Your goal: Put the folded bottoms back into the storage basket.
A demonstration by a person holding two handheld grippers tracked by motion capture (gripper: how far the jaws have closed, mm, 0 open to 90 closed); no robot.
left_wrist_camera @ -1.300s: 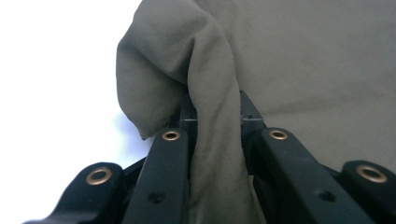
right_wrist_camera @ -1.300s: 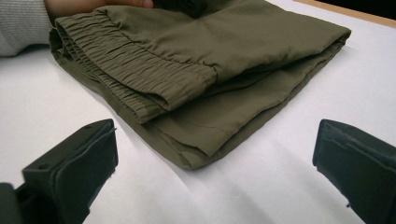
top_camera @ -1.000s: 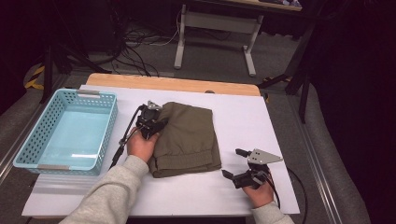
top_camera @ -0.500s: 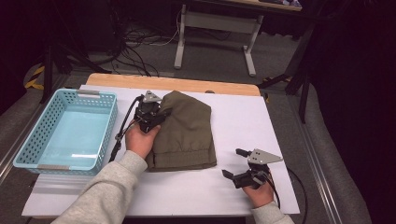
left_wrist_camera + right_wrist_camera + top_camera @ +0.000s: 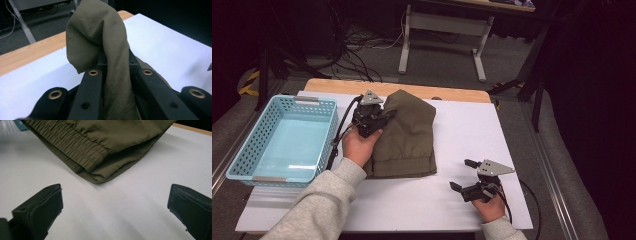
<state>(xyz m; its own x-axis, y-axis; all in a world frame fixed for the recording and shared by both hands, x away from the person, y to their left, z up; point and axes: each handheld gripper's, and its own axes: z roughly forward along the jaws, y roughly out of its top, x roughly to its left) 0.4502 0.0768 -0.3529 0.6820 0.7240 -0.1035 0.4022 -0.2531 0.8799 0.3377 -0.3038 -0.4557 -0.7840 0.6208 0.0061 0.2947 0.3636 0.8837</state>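
A folded olive-green garment (image 5: 407,137) with an elastic waistband lies on the white table sheet (image 5: 462,120). My left gripper (image 5: 382,116) is shut on the garment's upper left edge and holds a fold of cloth lifted off the table; the left gripper view has the olive cloth (image 5: 110,50) pinched between the black jaws and bunched above them. My right gripper (image 5: 464,175) rests open on the sheet near the front right, a short way from the garment's near right corner (image 5: 100,178). Its jaws stand wide apart with nothing between them.
A light blue plastic basket (image 5: 282,142) stands empty at the table's left. A wooden table edge (image 5: 442,92) runs along the back. Cables trail from both grippers. Beyond the table are a dark floor with cables and a white stand (image 5: 442,30).
My left gripper has moved away from me along the garment's left edge and has lifted a fold of cloth. The right gripper has stayed in place.
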